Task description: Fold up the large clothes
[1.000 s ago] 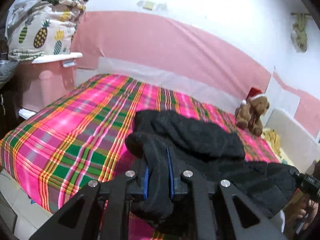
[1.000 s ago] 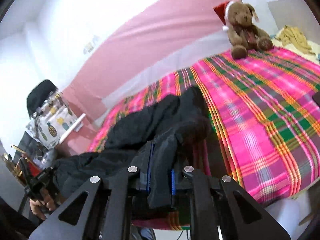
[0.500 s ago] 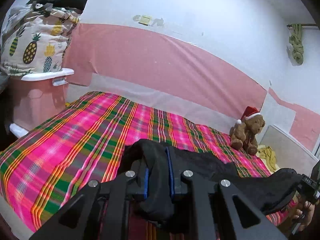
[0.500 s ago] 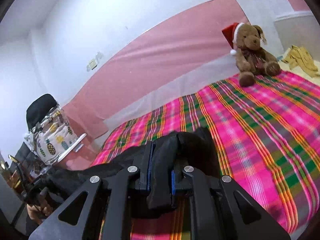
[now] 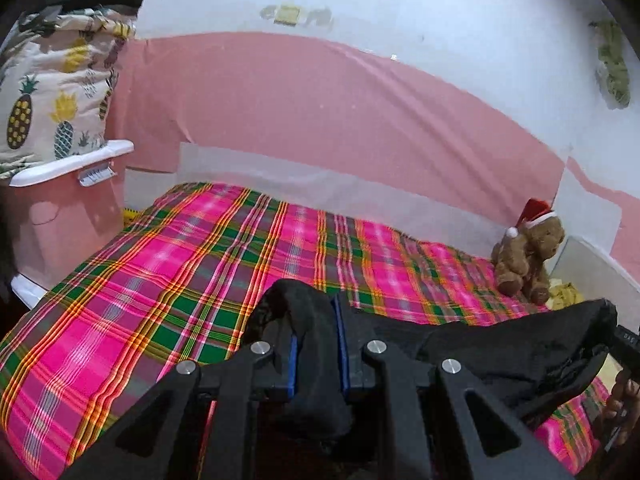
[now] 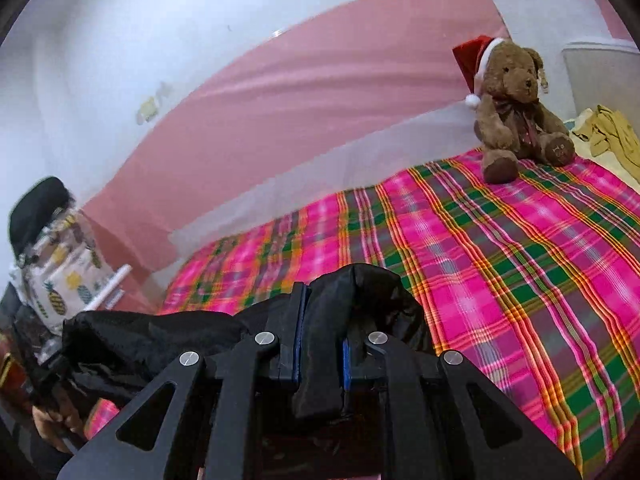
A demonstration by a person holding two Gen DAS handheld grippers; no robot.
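A large black garment (image 5: 500, 344) hangs stretched between my two grippers above the near edge of the bed. My left gripper (image 5: 316, 344) is shut on a bunched corner of it, black cloth pinched between the blue pads. In the right wrist view the same garment (image 6: 152, 344) runs off to the left, and my right gripper (image 6: 320, 344) is shut on its other corner. The part of the garment below the fingers is hidden. The other gripper and a hand (image 5: 620, 400) show at the right edge of the left wrist view.
The bed has a pink, green and orange plaid cover (image 5: 192, 272). A brown teddy bear with a red Santa hat (image 6: 516, 108) sits at its far corner beside a yellow cloth (image 6: 608, 136). A pineapple-print pillow (image 5: 52, 100) rests on a pink cabinet (image 5: 60, 208) at the left.
Both grippers have pulled back and risen with the black garment. It has come off the bed cover, where it lay heaped, and now hangs taut between them. More bare plaid shows.
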